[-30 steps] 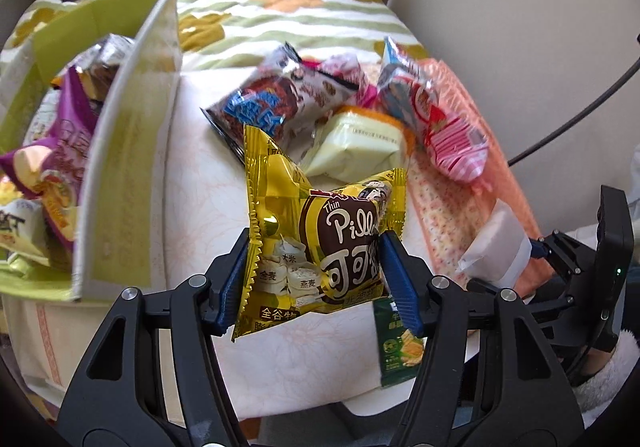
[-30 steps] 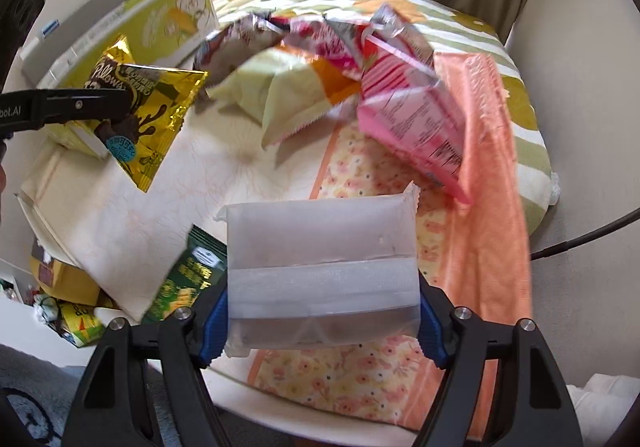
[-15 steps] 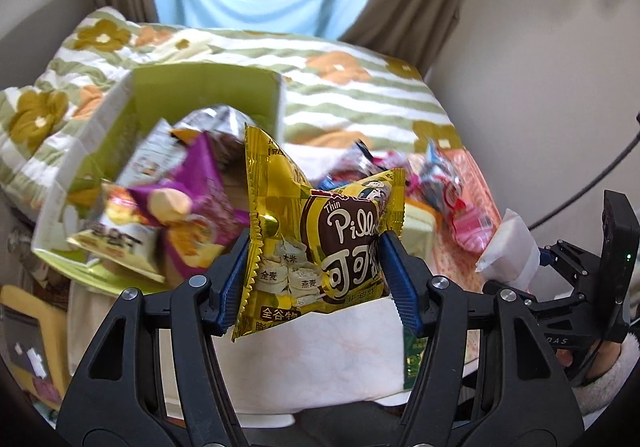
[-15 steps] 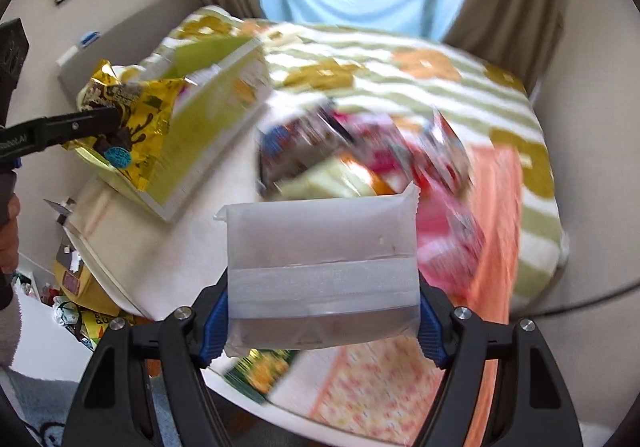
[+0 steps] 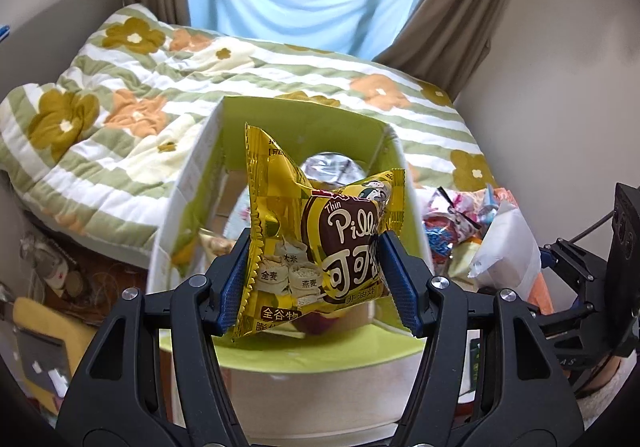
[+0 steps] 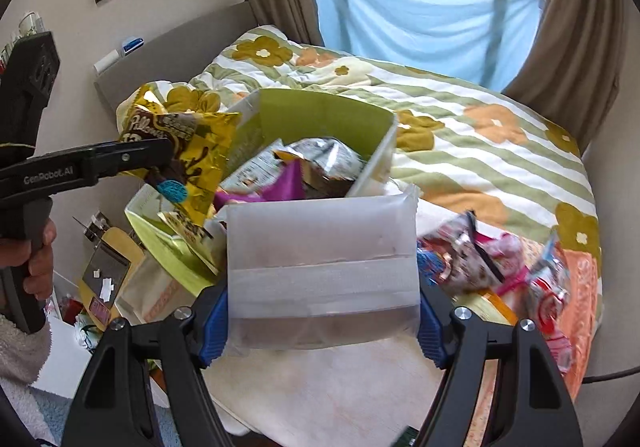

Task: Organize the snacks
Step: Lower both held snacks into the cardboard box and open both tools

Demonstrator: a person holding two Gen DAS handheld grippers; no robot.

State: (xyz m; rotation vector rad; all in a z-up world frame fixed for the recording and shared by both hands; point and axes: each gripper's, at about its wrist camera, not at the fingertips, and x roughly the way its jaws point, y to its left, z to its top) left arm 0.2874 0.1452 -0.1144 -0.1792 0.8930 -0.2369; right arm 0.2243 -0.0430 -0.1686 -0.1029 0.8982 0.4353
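Over the green box (image 5: 304,119), the left gripper (image 5: 316,279) is clamped on the yellow snack bag (image 5: 316,247), box mouth directly below and ahead. Right gripper (image 6: 322,323) grips the white packet (image 6: 320,267) nearer, short of the box; left looks closer.

I see the green box (image 5: 208,183) open on top. Snack bags (image 6: 316,163) fill its middle. Its tall walls block the sides.
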